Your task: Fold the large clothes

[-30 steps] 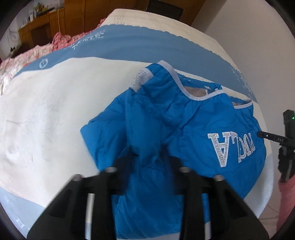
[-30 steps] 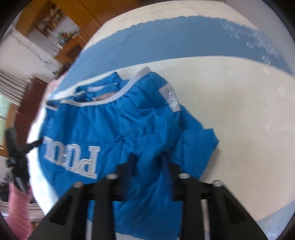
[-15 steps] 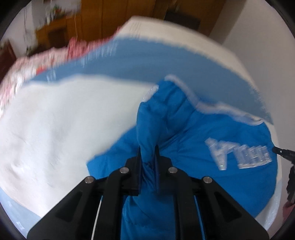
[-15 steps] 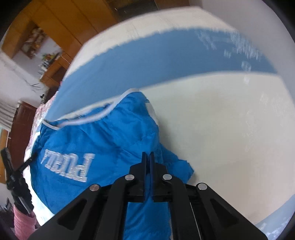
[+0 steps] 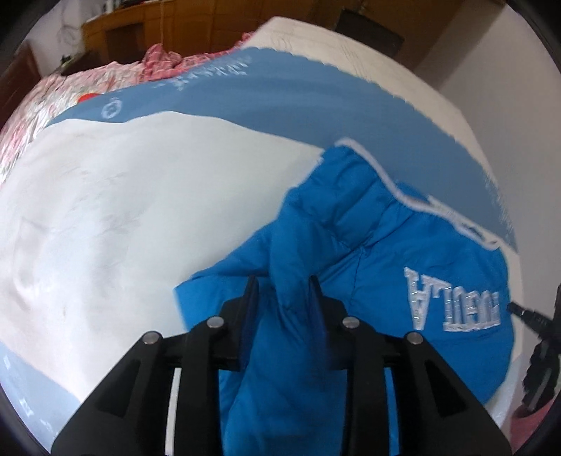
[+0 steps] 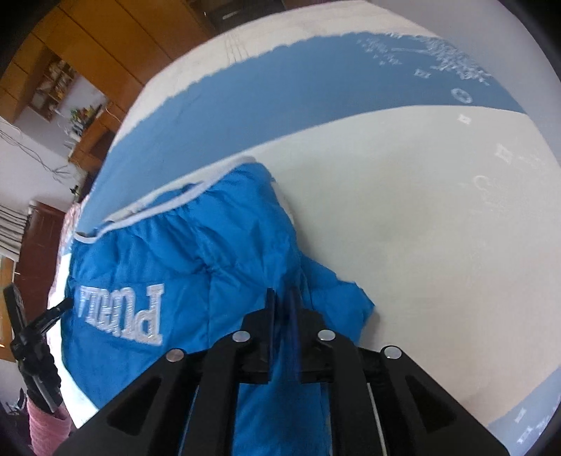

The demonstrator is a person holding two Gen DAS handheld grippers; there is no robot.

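Note:
A bright blue padded jacket (image 5: 368, 280) with white trim and silver lettering (image 5: 452, 305) lies on a bed's white sheet (image 5: 140, 210). In the left wrist view a raised ridge of its fabric stands between the fingers of my left gripper (image 5: 283, 280). Those jaws are opening, and the puffy fold still fills the gap. In the right wrist view the same jacket (image 6: 182, 252) spreads to the left, its lettering (image 6: 122, 308) near the bed's edge. My right gripper (image 6: 282, 293) pinches a thin fold of blue fabric, its jaws easing slightly apart.
The sheet has a wide blue band (image 5: 280, 91) behind the jacket. Pink floral bedding (image 5: 70, 91) lies at the far left, with wooden cabinets (image 5: 157, 28) beyond. A black stand (image 6: 31, 336) rises beside the bed edge. A pale wall (image 5: 491, 70) borders the bed.
Both grippers went from wide apart to closed on folds of the jacket, and the jacket's near side got drawn over itself. The left jaws now stand wider than half a second ago.

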